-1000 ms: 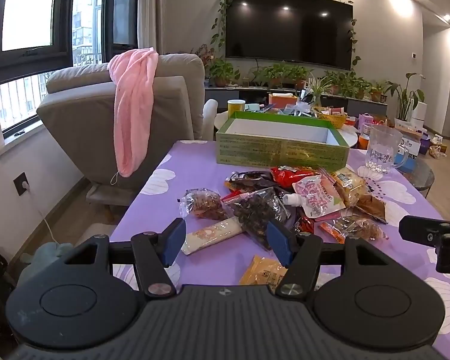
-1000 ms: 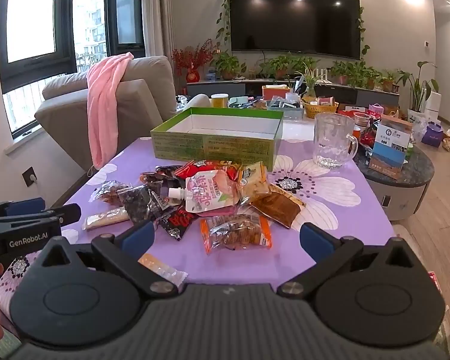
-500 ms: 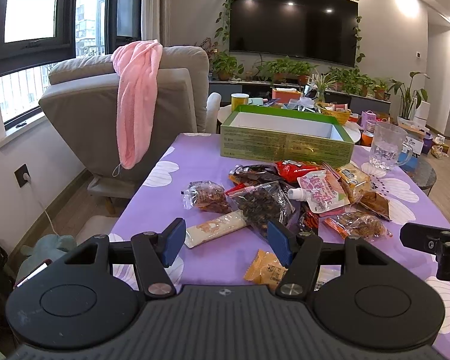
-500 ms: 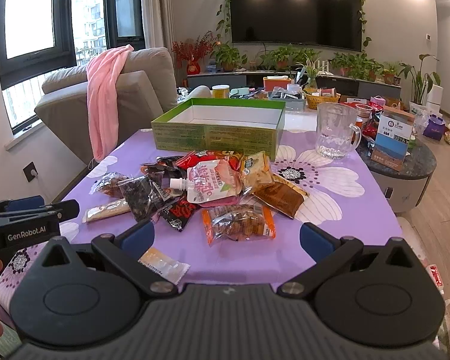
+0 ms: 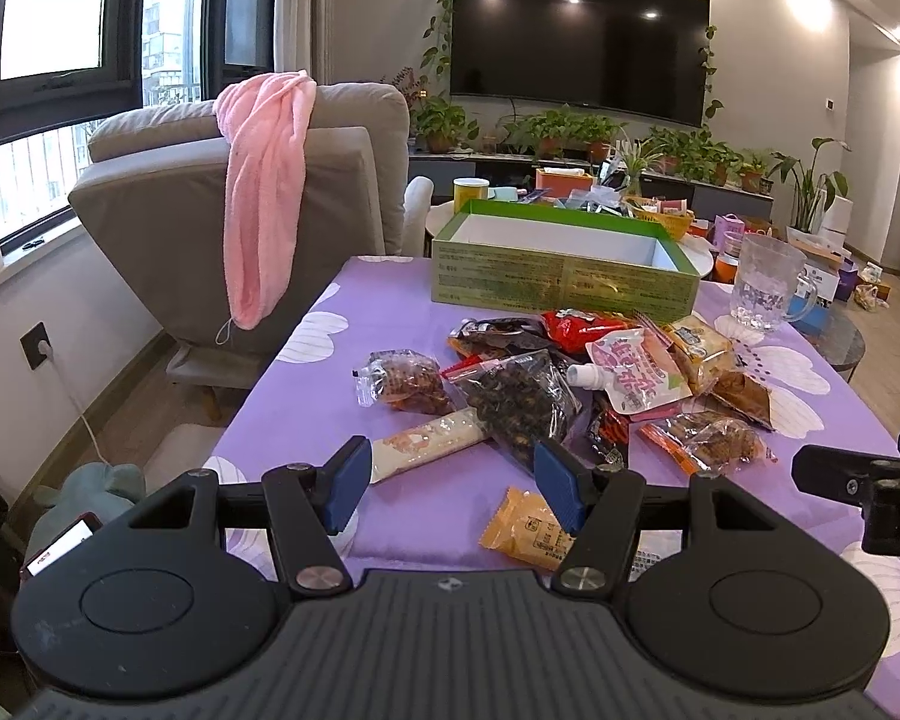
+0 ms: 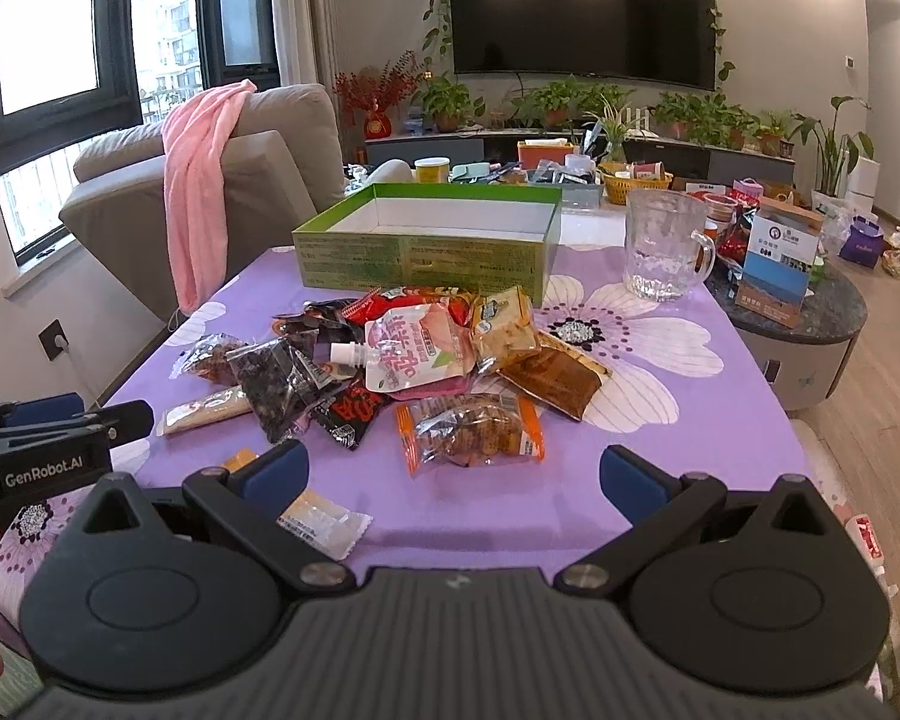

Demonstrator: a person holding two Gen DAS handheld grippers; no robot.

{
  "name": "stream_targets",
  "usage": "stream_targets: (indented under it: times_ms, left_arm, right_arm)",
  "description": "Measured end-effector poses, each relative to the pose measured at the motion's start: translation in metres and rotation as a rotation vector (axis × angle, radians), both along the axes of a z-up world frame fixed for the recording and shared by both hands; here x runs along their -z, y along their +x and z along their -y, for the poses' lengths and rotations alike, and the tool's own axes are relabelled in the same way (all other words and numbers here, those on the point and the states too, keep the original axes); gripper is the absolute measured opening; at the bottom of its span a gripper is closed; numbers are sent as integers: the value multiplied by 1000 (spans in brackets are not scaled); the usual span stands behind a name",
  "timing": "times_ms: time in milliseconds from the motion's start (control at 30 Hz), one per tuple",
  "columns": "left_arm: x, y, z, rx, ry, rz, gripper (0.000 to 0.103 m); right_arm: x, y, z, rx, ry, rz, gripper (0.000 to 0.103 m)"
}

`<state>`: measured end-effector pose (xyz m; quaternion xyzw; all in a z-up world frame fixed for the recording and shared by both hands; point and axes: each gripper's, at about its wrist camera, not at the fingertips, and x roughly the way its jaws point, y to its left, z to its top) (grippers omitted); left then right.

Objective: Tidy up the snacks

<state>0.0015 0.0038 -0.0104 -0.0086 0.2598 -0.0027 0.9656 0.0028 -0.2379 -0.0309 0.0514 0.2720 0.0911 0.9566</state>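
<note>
Nothing changed vs a sec ago: left gripper (image 5: 453, 483) w/ blue pads spread, empty, hovering at near table edge; right gripper (image 6: 453, 477) wider apart, also empty. Pile of loose snack packets (image 6: 414, 360) untouched mid purple floral tablecloth (image 6: 660, 420); green cardboard box (image 6: 426, 252) behind it, nothing inside. Sorting not begun.

Purple white-flowered tablecloth (image 6: 660, 420), green box (image 6: 420, 255), pink towel (image 5: 264, 198)
</note>
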Motion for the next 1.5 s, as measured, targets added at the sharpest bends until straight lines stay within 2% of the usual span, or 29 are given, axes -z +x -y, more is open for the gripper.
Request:
stream_targets:
  times_ms: [867, 1200, 1500]
  left_arm:
    - [9, 4, -2, -3, -3, -41, 58]
    - [12, 11, -9, -35, -18, -71, 57]
    - [15, 16, -3, -4, -14, -93, 57]
  right_arm:
    - [7, 0, 2, -1, 18, -26, 67]
    - [8, 3, 4, 6, 22, -36, 67]
    - [13, 10, 5, 5, 20, -55, 67]
